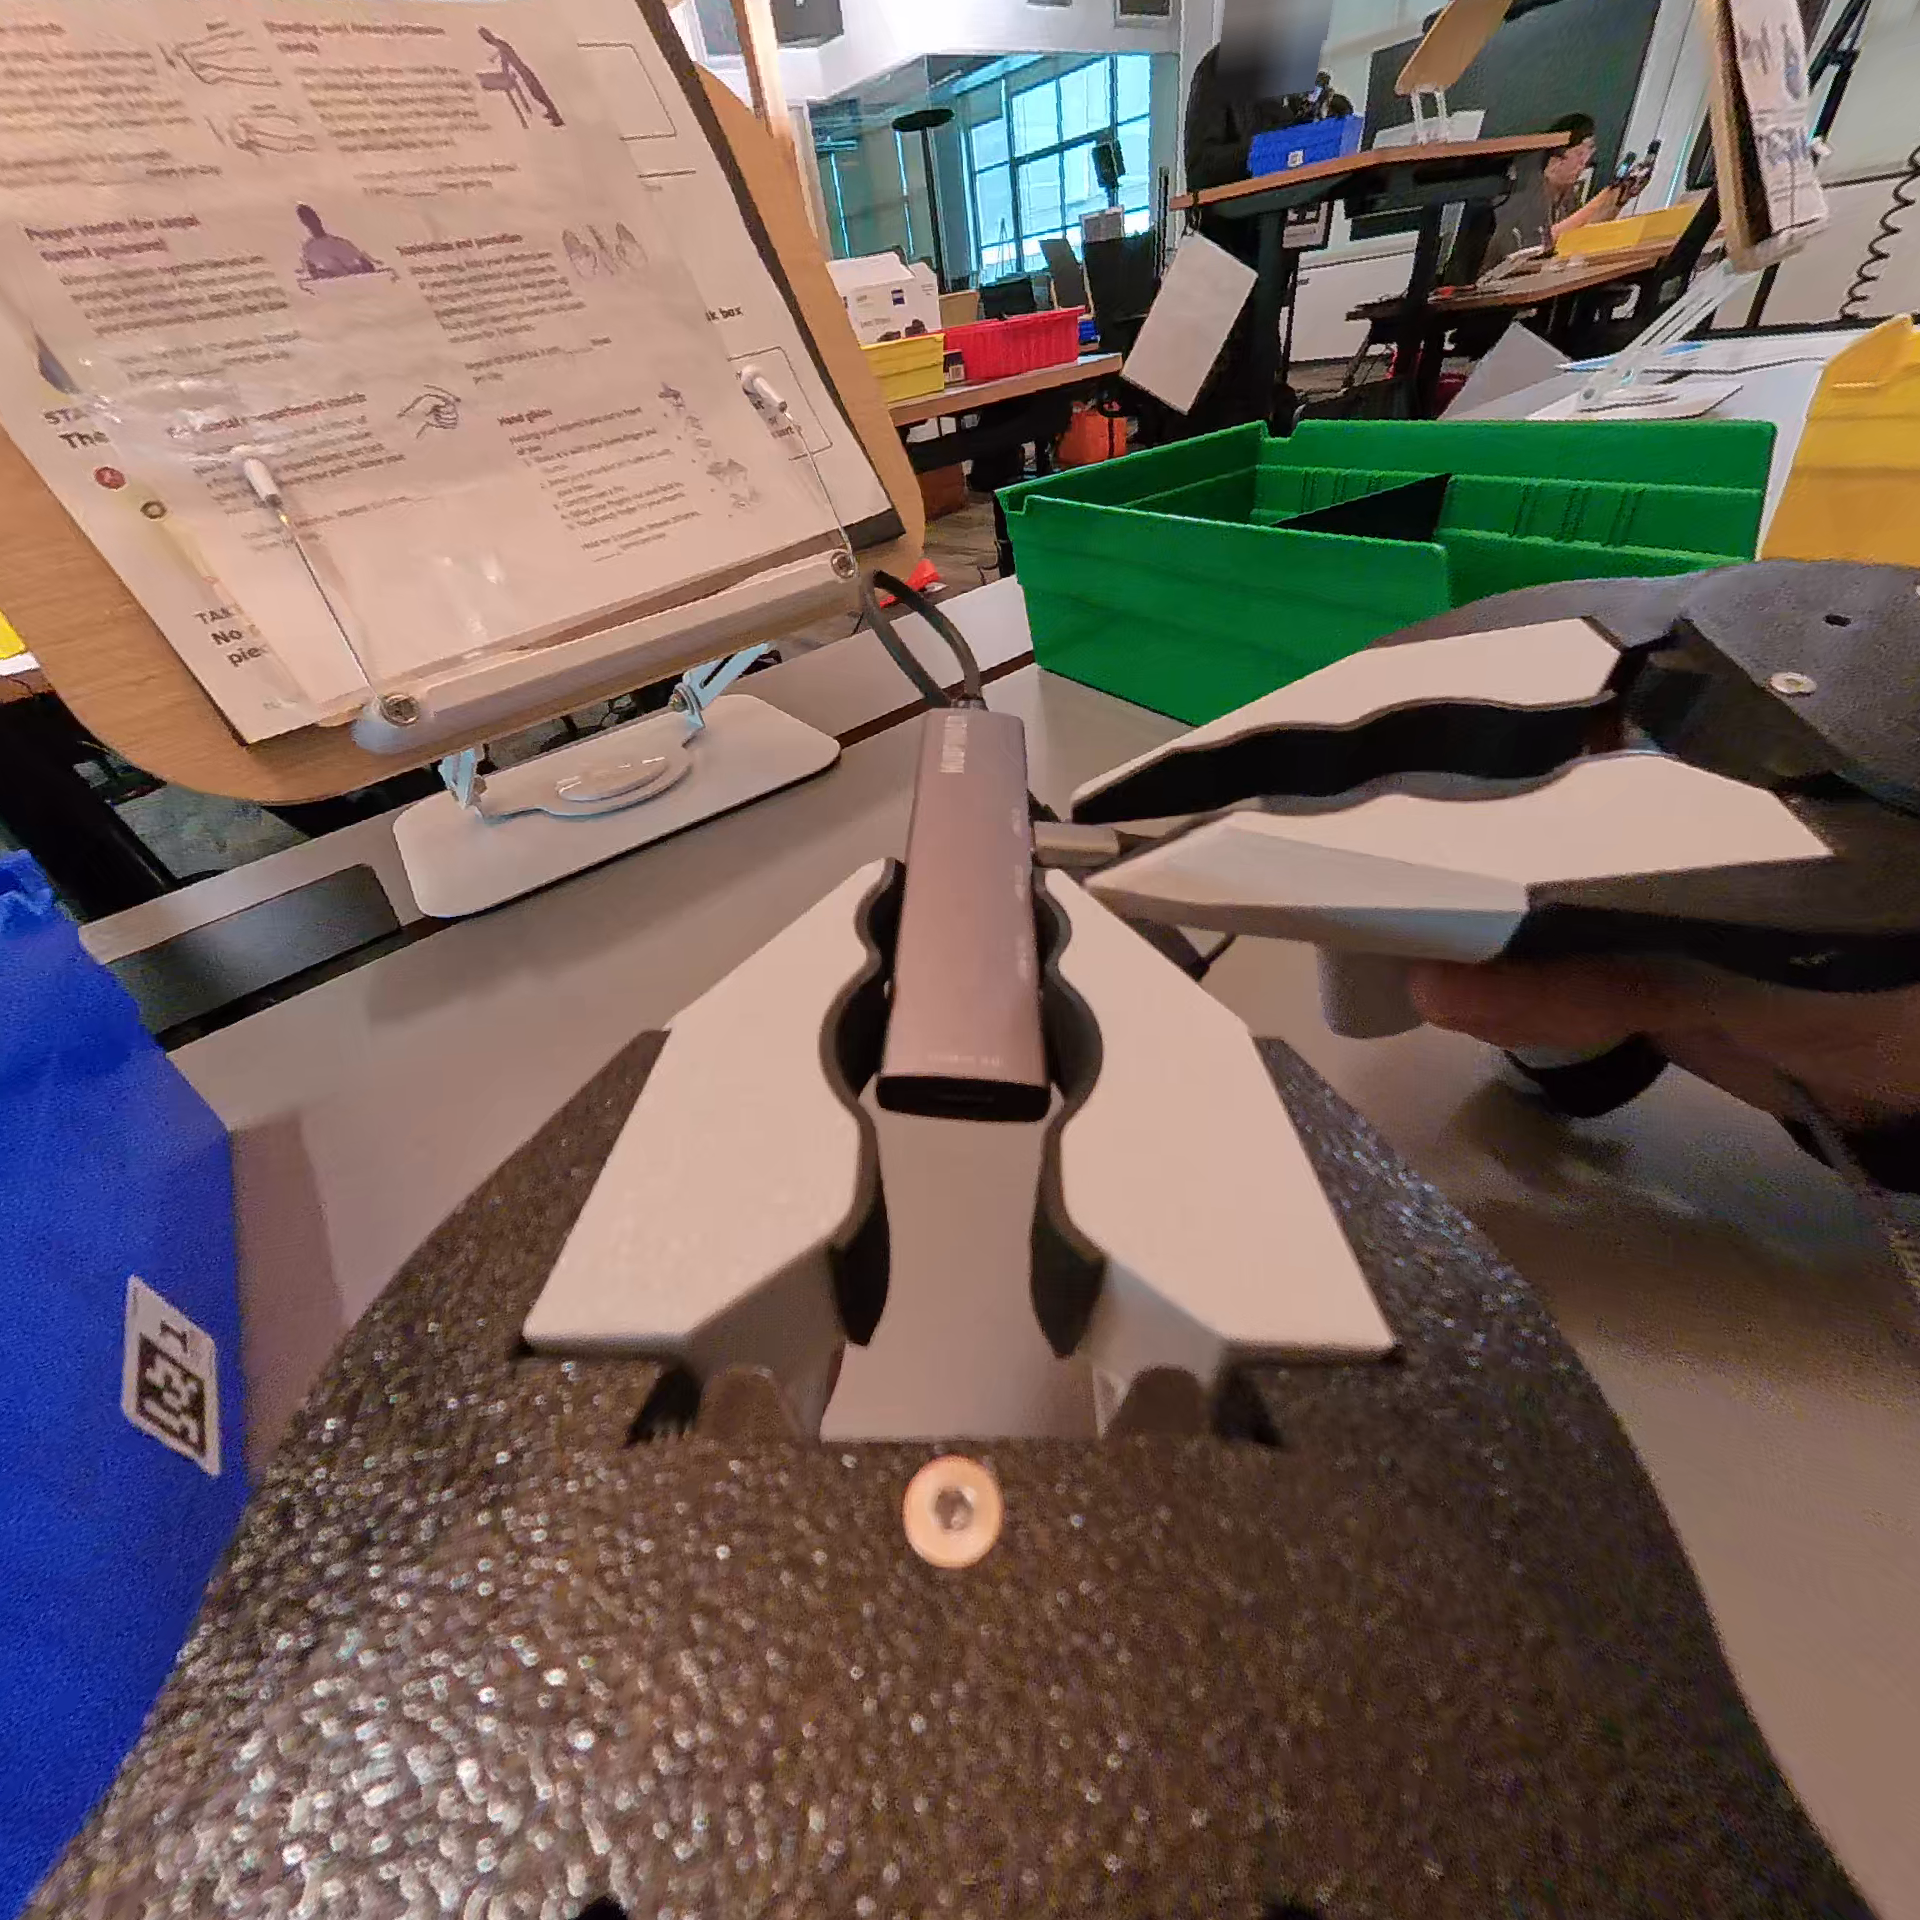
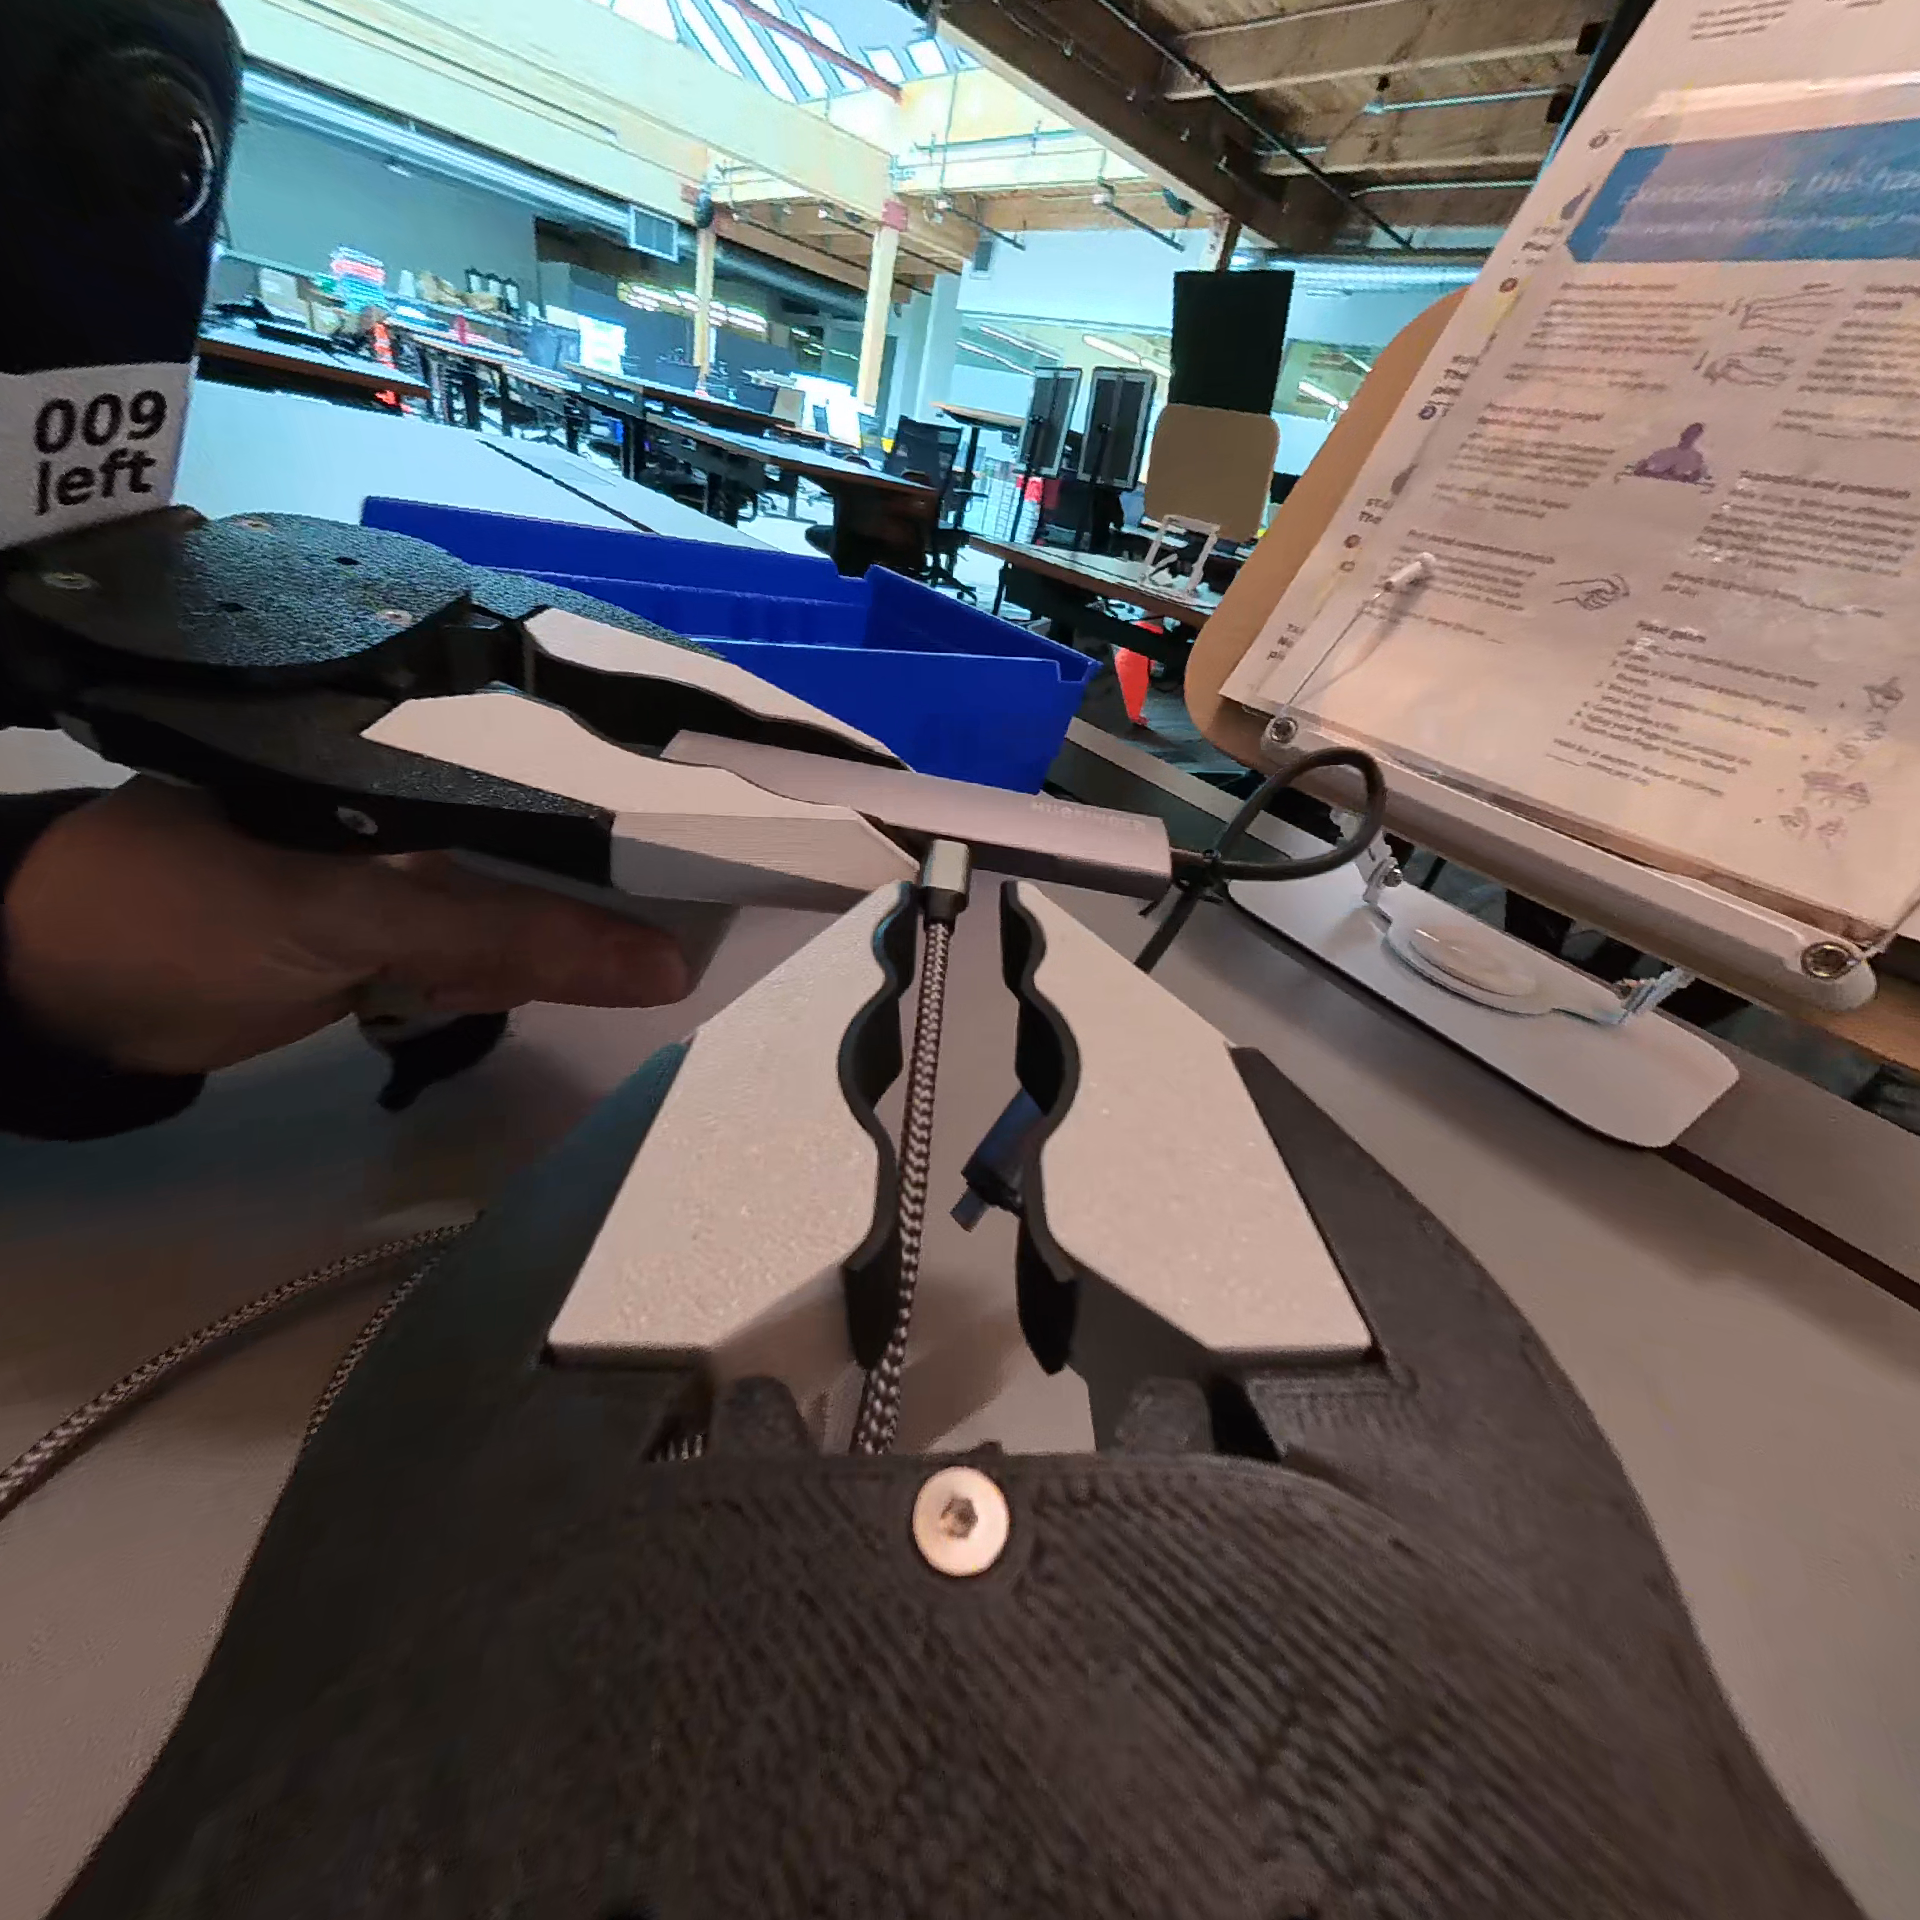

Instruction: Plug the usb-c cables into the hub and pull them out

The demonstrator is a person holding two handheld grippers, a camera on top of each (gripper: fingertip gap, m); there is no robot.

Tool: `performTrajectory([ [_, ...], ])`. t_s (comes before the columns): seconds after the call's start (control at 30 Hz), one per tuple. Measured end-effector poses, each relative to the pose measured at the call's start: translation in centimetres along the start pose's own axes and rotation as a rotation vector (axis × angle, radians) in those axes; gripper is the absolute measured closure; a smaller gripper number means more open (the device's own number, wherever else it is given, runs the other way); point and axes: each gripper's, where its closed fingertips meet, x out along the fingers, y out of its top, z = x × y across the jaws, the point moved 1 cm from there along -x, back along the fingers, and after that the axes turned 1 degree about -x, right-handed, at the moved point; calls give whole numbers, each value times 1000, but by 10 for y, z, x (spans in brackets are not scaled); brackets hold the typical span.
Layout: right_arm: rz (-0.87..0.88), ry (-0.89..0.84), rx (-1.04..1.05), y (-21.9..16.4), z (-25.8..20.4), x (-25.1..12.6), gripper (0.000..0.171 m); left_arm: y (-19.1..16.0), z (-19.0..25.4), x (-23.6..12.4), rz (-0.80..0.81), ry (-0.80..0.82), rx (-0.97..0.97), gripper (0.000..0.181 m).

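Note:
A slim grey hub lies lengthwise between my left gripper's fingers, which are shut on its sides just above the grey table. It also shows in the right wrist view, held by the left gripper. A metal usb-c plug sits in the hub's right side. Its braided cable runs back between my right gripper's fingers, which stand apart and do not pinch it. In the left wrist view the right gripper comes in from the right, its tips flanking the plug. A blue connector lies under the right fingers.
A document stand with printed sheets stands behind the hub on a white base. The hub's own black cable loops toward it. A green bin is at the back right, a yellow bin beside it, a blue bin on the left. Both grippers' tips are close together, under 4 cm apart.

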Motion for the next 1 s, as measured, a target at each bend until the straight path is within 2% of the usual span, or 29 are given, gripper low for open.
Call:
performTrajectory([
  [0.2, 16, -13, -10, 3, -3, 2, 163, 0, -1, 0, 6, 4, -35, 159],
  [0.33, 1, 15, 72, 7, -4, 3, 163, 3, -1, -2, 27, -8, -66, 159],
  [0.5, -51, 44, 40, 15, -6, 8, 163, 11, -10, -7, 19, 67, 18, 159],
  [0.63, -18, 86, 66, 28, -8, 4, 163, 27, -10, -16, 56, 118, 126, 158],
  [0.7, -45, 73, 62, 20, -1, -10, 163, 32, -58, -33, 95, 372, 55, 159],
  [0.73, -34, 35, 76, 18, 10, -17, 163, 36, -85, -49, 132, 414, -84, 159],
  [0.77, -2, -1, 120, 17, 22, -22, 163, 41, -98, -59, 171, 393, -160, 159],
  [0.83, 39, -8, 194, 16, 34, -24, 163, 51, -89, -62, 229, 352, -54, 159],
  [0.9, 101, -13, 111, 30, 38, -26, 164, 51, -67, -52, 215, 321, 28, 159],
  [1.0, 56, -82, -116, 34, 40, -33, 163, 56, -50, -44, 215, 302, 140, 159],
])
